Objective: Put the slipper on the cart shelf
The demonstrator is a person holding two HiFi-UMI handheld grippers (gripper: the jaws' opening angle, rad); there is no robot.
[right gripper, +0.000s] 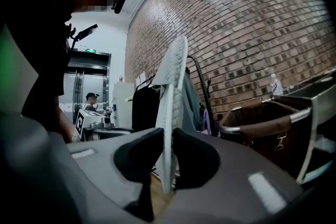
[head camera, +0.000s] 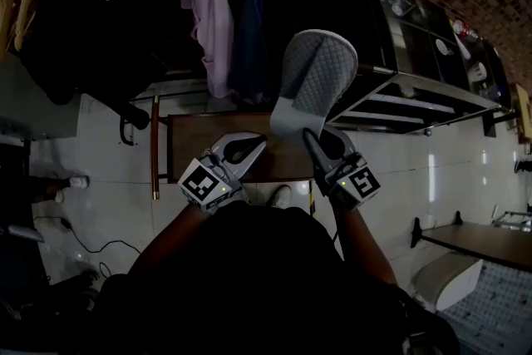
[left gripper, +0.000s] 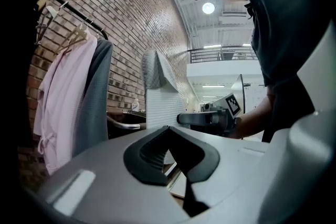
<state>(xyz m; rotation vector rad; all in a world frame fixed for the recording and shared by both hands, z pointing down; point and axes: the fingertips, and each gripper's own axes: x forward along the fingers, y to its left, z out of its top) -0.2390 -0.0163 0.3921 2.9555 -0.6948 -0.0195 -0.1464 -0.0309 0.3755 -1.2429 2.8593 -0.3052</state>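
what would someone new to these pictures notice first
The grey slipper stands out first, upright at the centre of the head view, pinched near its lower end by the right gripper. Beside it the left gripper holds nothing. To the right stands the metal cart with its shelves, and at upper left a pink garment hangs on a rack.

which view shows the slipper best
The head view: the slipper faces the camera with its broad quilted face showing, one end pinched in the right gripper. The right gripper view shows it only edge-on between the jaws; the left gripper view shows it small, from the side.
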